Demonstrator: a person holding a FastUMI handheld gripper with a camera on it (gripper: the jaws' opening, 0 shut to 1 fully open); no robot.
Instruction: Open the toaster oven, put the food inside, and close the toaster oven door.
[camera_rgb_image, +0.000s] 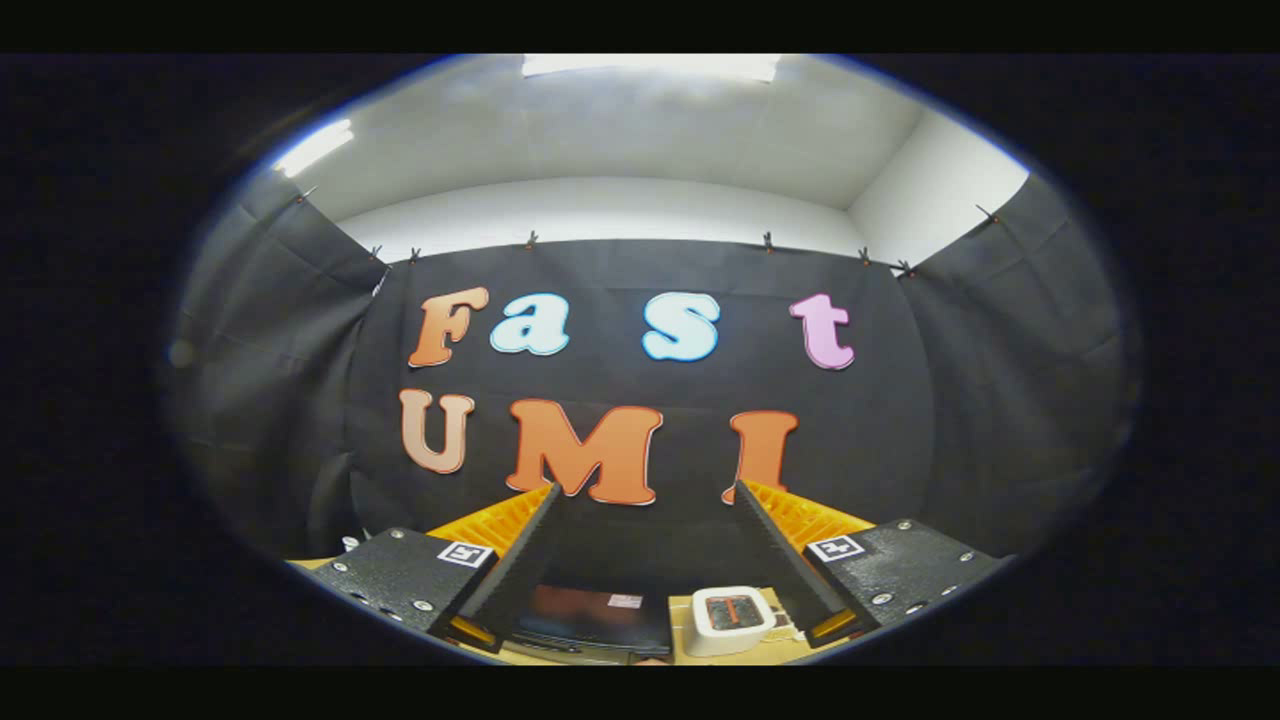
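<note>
Gripper view shows my gripper (648, 500) held high and level, its two fingers spread wide apart with nothing between them but open air; I have hold of nothing.

Taking the toaster oven as my landmark: the dark, glossy, flat-topped box (592, 618) lies low between my fingers, nearer my left one, well below and a little ahead of the tips. I see it from above, so I cannot tell whether its door stands open or shut, nor whether food is inside. Just beside it, toward my right finger, sits a small white rounded-square plastic container (732, 620) with a reddish piece in its recess, which I judge may be the food. Both rest on a pale wooden table (682, 655).

This scene fits a door yet to be opened as well as one already closed again. Whichever it is, I judge that I do well to tip my fingers down until the oven's front face comes into sight, keeping them wide and clear of the white container while I descend.
</note>
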